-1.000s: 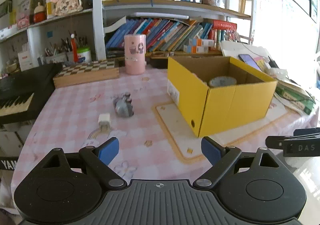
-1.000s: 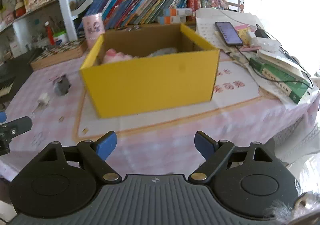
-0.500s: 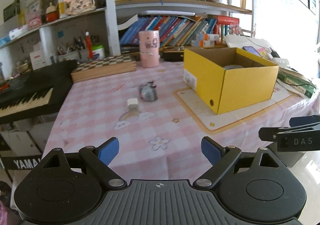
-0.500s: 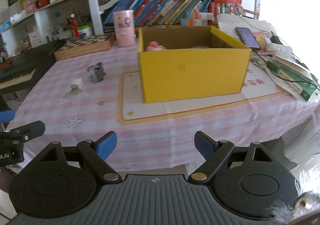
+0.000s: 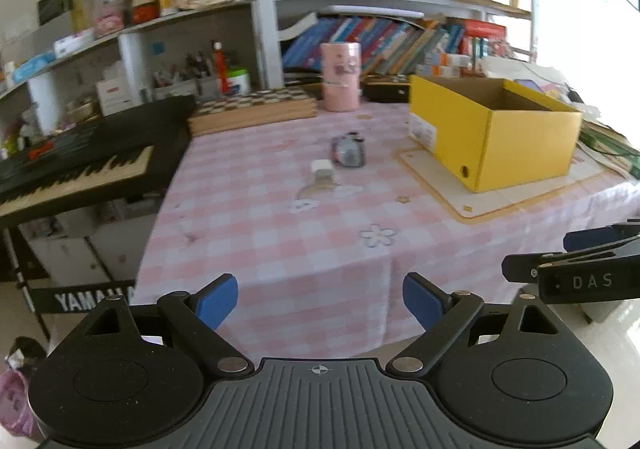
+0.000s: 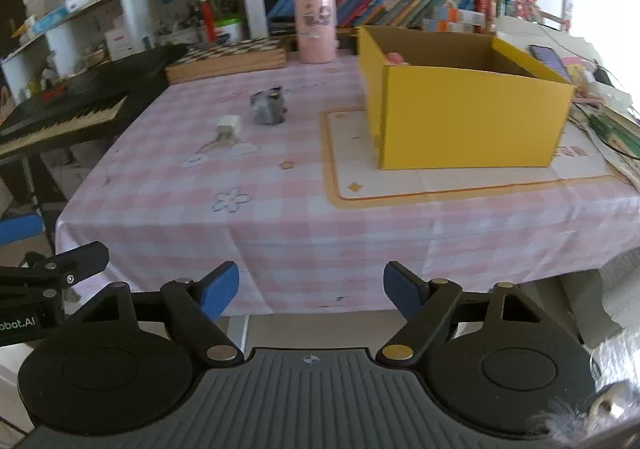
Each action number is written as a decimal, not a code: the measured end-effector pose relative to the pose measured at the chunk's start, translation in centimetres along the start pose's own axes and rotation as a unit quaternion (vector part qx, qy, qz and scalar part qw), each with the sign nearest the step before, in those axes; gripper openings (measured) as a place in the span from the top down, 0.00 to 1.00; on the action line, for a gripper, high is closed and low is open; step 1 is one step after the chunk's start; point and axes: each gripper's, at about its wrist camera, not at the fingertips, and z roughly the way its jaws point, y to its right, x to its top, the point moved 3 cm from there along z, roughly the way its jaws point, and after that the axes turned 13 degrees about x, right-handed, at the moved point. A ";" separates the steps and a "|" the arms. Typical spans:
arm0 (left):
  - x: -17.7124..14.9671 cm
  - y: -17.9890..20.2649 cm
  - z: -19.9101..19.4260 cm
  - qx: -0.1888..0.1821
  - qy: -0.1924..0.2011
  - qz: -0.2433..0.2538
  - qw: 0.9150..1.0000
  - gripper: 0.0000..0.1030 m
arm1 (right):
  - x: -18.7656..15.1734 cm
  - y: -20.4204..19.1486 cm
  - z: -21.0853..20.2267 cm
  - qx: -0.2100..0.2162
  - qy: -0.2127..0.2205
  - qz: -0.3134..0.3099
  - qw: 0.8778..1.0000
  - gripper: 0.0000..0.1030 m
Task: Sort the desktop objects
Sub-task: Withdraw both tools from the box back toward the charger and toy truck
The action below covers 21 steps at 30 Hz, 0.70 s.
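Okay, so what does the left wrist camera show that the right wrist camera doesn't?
Only the left wrist view shows the keyboard's brand lettering and the small round hole in the yellow box's end wall. Only the right wrist view shows something pink inside that box and a phone behind it. Both show the yellow box, the white charger, the small grey object beside it, the pink canister, and the other gripper at the frame edge. Each view's own jaws stand open and empty.
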 end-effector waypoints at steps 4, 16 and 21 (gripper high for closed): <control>-0.2 -1.3 0.0 0.013 -0.002 -0.018 1.000 0.11 | 0.7 -1.1 0.5 0.009 0.005 -0.010 1.000 0.23; -0.1 -1.8 0.5 0.005 0.008 -0.023 1.000 0.11 | 0.8 -3.3 1.5 0.016 -0.005 -0.045 0.999 0.23; 0.3 -2.0 0.8 0.000 0.018 -0.030 0.999 0.11 | 1.3 -3.8 1.7 0.014 -0.006 -0.059 0.998 0.25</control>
